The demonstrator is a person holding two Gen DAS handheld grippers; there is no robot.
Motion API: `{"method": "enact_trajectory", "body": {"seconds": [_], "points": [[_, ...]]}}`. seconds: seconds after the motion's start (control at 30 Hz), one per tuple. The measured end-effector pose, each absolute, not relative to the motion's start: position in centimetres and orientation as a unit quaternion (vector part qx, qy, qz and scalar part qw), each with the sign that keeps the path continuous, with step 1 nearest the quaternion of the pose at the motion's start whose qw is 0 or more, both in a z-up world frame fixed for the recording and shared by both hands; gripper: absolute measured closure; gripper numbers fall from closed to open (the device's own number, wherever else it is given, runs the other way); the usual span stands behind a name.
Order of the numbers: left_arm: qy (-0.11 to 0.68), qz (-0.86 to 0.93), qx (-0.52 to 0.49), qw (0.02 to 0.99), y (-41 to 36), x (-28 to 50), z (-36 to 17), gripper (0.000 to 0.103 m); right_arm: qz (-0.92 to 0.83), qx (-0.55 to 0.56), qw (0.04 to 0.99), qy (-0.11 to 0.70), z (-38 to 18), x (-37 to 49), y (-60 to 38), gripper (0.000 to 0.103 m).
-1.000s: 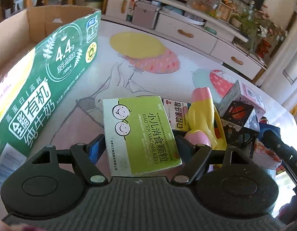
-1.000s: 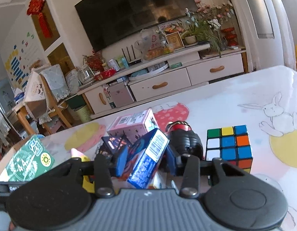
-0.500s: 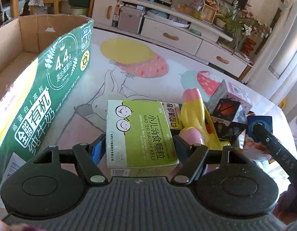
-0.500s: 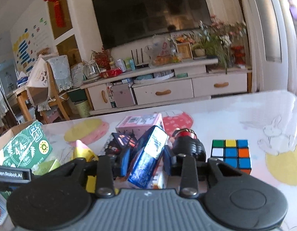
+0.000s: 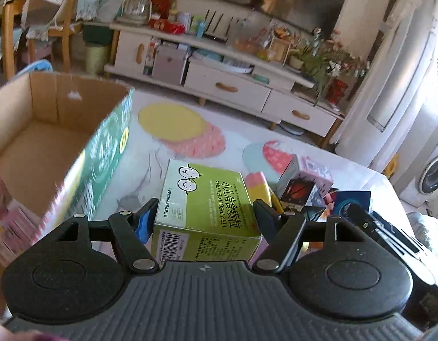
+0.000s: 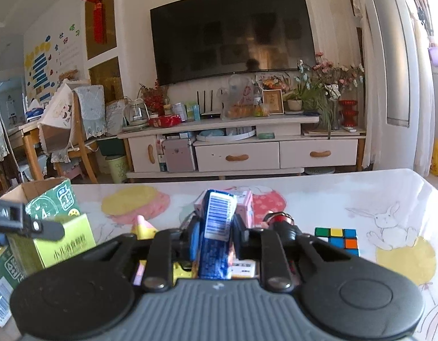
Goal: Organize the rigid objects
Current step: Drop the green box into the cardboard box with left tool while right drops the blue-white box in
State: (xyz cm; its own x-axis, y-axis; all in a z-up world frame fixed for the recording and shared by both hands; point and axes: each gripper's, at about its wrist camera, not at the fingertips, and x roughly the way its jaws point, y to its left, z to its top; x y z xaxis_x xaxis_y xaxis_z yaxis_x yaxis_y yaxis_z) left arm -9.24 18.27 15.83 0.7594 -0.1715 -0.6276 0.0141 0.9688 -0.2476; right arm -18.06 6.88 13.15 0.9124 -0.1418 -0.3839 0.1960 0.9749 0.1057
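Observation:
My left gripper is shut on a light green medicine box and holds it above the table, to the right of the open cardboard carton. The green box also shows in the right wrist view. My right gripper is shut on a blue box held upright over the pile. Below lie a pink box, a yellow and pink toy, a dark printed box and a black flashlight.
A Rubik's cube sits on the table at the right. The table has a cartoon-print cover. The carton's green outer wall stands close left of my left gripper. A TV cabinet is beyond the table.
My left gripper has lifted the green box and tilted up, so the carton's inside now shows. My right gripper has raised the blue box and turned it upright.

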Motion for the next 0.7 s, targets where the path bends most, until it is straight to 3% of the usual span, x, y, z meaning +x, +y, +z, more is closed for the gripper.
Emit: {"method": "enact_trajectory", "body": {"seconds": [0.7], "points": [[0.260,-0.006,-0.170,0.950,24.1,-10.6,19.2,0.015,0.010,0.104,0.981,0.163,17.3,-15.9,14.9,0.083]]}}
